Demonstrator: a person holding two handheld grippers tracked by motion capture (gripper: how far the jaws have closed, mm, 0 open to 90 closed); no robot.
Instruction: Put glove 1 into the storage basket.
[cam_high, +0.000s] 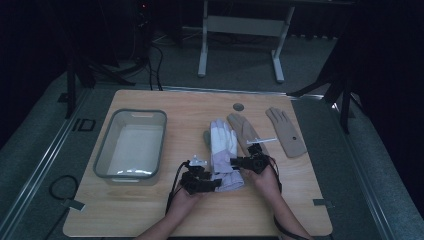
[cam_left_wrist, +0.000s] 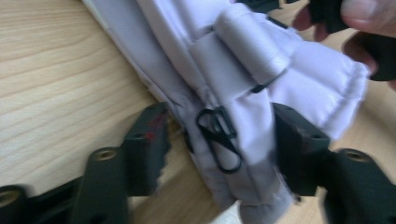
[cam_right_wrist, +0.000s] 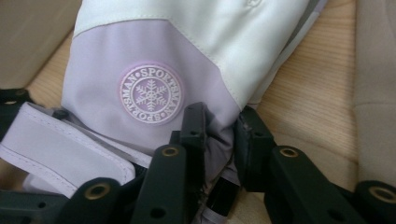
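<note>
Overhead, item by item: a wooden table (cam_high: 150, 210) carries a clear plastic tub (cam_high: 131, 145) at the left, a white and lilac ski glove (cam_high: 223, 150) near the middle, and two tan gloves to its right, one (cam_high: 245, 131) touching the ski glove's side, the other (cam_high: 286, 132) lying apart near the table's right edge. A small grey disc (cam_high: 238, 106) sits beyond the gloves. The left gripper (cam_high: 200, 181) and the right gripper (cam_high: 248, 162) both meet the cuff end of the ski glove, one on each side, with the person's hands behind them.

Left gripper view: the two black jaws stand apart with the lilac cuff (cam_left_wrist: 243, 140) between them. The right-hand jaw touches the fabric; the left-hand jaw sits just beside it, over bare wood. A black clip (cam_left_wrist: 219, 137) lies on the cuff, and a rolled strap (cam_left_wrist: 250, 44) sits higher up. A person's fingers (cam_left_wrist: 364, 16) on the other gripper appear at the top right.

Right gripper view: the jaws are pinched together on a fold of the lilac cuff's edge (cam_right_wrist: 219, 135). A round badge (cam_right_wrist: 150, 93) with a snowflake and the word SPORTSMAN sits above them. White fabric covers the glove's upper part, a lilac strap (cam_right_wrist: 65, 144) lies at the left, and a tan glove (cam_right_wrist: 376, 93) shows along the right edge.
</note>
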